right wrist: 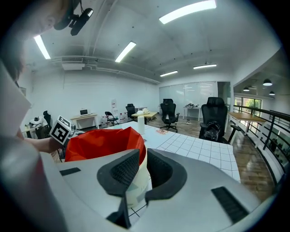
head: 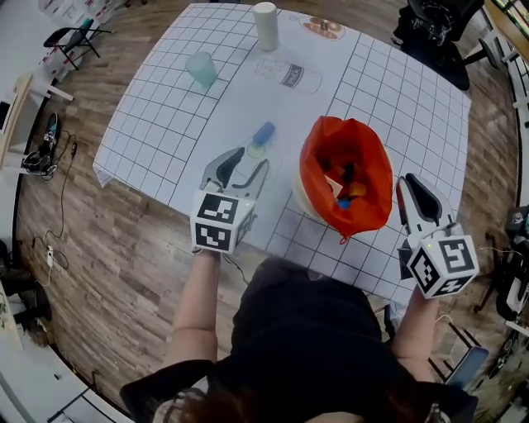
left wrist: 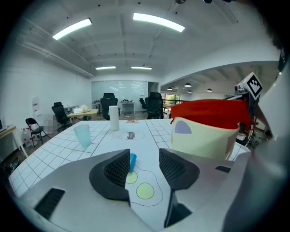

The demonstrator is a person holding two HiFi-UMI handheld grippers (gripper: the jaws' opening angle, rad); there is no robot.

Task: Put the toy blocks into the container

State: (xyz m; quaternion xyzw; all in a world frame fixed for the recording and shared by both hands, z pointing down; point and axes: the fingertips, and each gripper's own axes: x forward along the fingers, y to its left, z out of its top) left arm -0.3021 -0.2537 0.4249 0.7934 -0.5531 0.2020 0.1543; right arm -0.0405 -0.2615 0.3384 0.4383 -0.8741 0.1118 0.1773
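The container (head: 314,198) is a cream tub lined with a red bag; several coloured toy blocks (head: 347,187) lie inside. One blue block (head: 264,133) stands on the gridded tablecloth, left of the container. My left gripper (head: 250,159) hovers just short of that block, open, with nothing between its pads. In the left gripper view the blue block (left wrist: 132,161) shows between the spread jaws of the left gripper (left wrist: 144,164), and the container (left wrist: 206,136) is at the right. My right gripper (head: 407,183) is beside the container's right side. The right gripper (right wrist: 142,167) has a narrow gap and holds nothing; the container (right wrist: 102,142) is behind it.
A teal cup (head: 201,68) and a white cylinder (head: 265,25) stand at the far side of the table, with a printed label (head: 291,76) between. A sheet with green circles (left wrist: 145,191) lies under the left gripper. The table's near edge (head: 248,241) runs just below both grippers.
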